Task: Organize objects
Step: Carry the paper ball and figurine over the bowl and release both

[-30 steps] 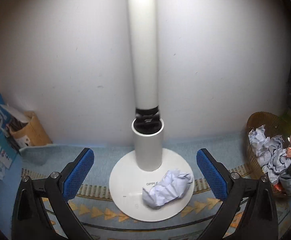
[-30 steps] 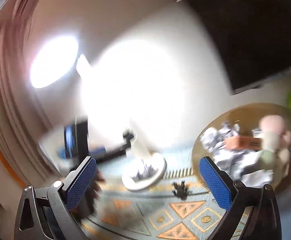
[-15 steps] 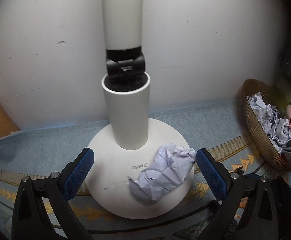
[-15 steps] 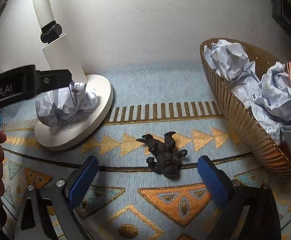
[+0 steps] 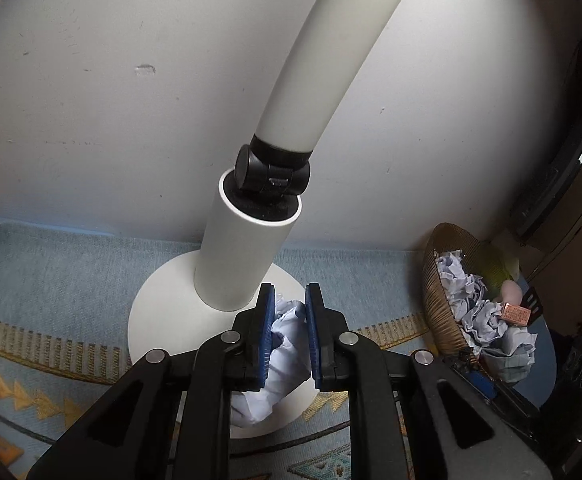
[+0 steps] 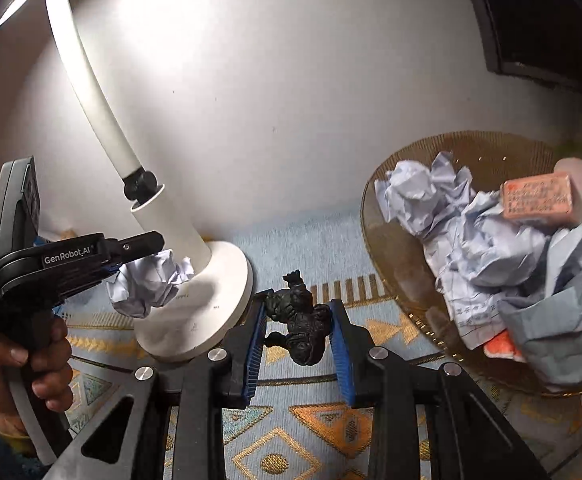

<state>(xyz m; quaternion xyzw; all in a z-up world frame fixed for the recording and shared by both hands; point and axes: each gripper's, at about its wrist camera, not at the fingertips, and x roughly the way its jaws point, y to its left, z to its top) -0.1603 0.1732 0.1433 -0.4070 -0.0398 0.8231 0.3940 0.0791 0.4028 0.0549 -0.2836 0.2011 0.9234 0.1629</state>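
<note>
Claw and claw have both just closed: half a second ago each stood wide open, and now each grips something. In the left wrist view, the left claw (image 5: 287, 332) sits at lower centre of the frame, its blue pads (image 5: 266, 336) pinched on the crumpled paper ball (image 5: 287, 356), which rests on the round white lamp base (image 5: 163, 320). The lamp's white stem (image 5: 247, 264) rises just behind the claw, toward the upper right of the frame.

In the right wrist view, the right claw (image 6: 297, 320) at lower centre is clamped on the small dark animal figurine (image 6: 301, 322), held between the pads above the patterned blue cloth (image 6: 323, 416) that covers the desk. At far left of that frame the person's hand (image 6: 19, 364) grips the left tool's handle, with the tool reaching level toward the lamp, its tip on the paper.

At right in both views stands the woven basket (image 6: 395, 256), already holding crumpled papers, a small reddish box and other things. The paper ball looks barely raised, if at all; I cannot tell whether the figurine is clear of the cloth. Judging from this, both pickups are secured, and carrying the two items to the basket looks like the step ahead.
</note>
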